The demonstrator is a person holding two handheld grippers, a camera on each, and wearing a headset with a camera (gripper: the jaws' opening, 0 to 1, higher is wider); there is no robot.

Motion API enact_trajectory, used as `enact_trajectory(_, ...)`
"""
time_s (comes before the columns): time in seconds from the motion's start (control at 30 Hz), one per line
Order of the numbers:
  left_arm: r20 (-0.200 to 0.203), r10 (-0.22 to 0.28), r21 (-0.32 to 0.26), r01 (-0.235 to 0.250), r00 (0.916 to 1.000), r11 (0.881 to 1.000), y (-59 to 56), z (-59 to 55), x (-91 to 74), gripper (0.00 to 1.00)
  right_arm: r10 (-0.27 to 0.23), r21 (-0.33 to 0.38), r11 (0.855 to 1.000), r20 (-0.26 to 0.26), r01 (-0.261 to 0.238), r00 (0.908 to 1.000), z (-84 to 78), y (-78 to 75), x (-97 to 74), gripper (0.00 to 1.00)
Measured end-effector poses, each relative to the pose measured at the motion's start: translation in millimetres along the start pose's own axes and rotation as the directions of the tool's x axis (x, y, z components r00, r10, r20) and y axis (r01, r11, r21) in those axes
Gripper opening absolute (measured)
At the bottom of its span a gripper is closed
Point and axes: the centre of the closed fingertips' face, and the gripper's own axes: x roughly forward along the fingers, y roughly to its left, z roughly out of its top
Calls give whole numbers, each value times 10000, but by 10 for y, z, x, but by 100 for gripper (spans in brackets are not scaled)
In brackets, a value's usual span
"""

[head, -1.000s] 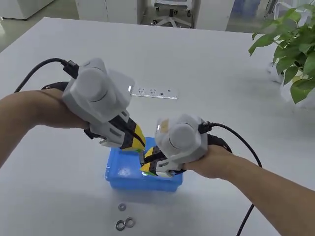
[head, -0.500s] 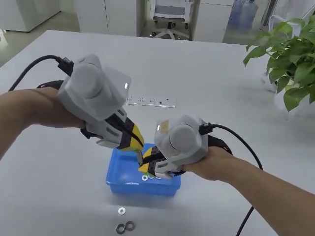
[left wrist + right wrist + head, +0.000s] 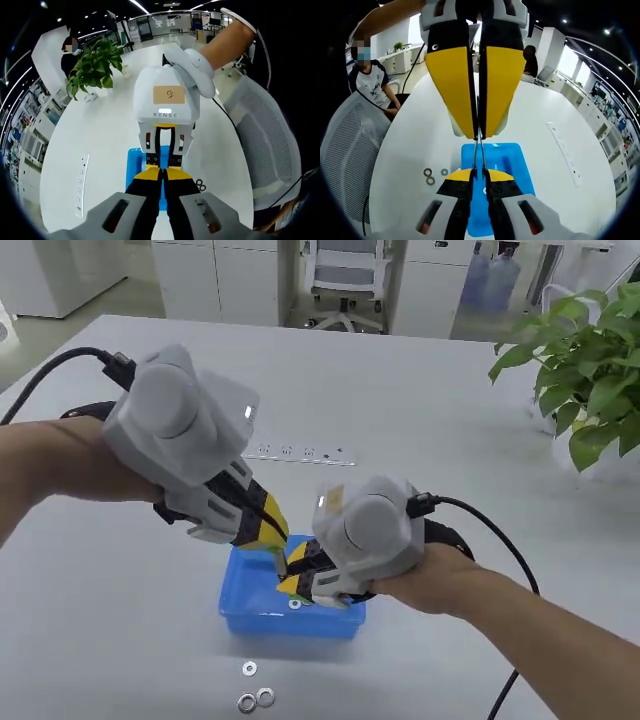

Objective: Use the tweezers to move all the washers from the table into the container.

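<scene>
Bare table [image 3: 450, 440] around the container [image 3: 262, 621]

The container [image 3: 290, 624] is looking like smooth, shiny blue plastic; the washers [image 3: 257, 699] are shining like bare metal; the tweezers [image 3: 476, 155] are showing as thin, bright metal; the table [image 3: 420, 410] is looking smooth, matt and pale grey; the left gripper [image 3: 272, 540] and the right gripper [image 3: 290, 585] are wearing smooth grey plastic shells, with yellow and black plastic jaws; the cable [image 3: 65, 357] is looking like black rubber; the chair back [image 3: 270, 145] is showing grey mesh cloth.
</scene>
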Motion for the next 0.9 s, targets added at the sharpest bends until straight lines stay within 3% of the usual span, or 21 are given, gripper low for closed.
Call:
enact_trajectory(0.4,-54,19,-22,-19,10000,10000,-183,-20,-46,5,51,-157,9999,10,-51,10000,43,201,2,12)
enact_trajectory(0.9,-180,-267,-232,263,9995,9994,-422,-128,49,5,447,15,9990,74,-447,9990,-40,493,115,12)
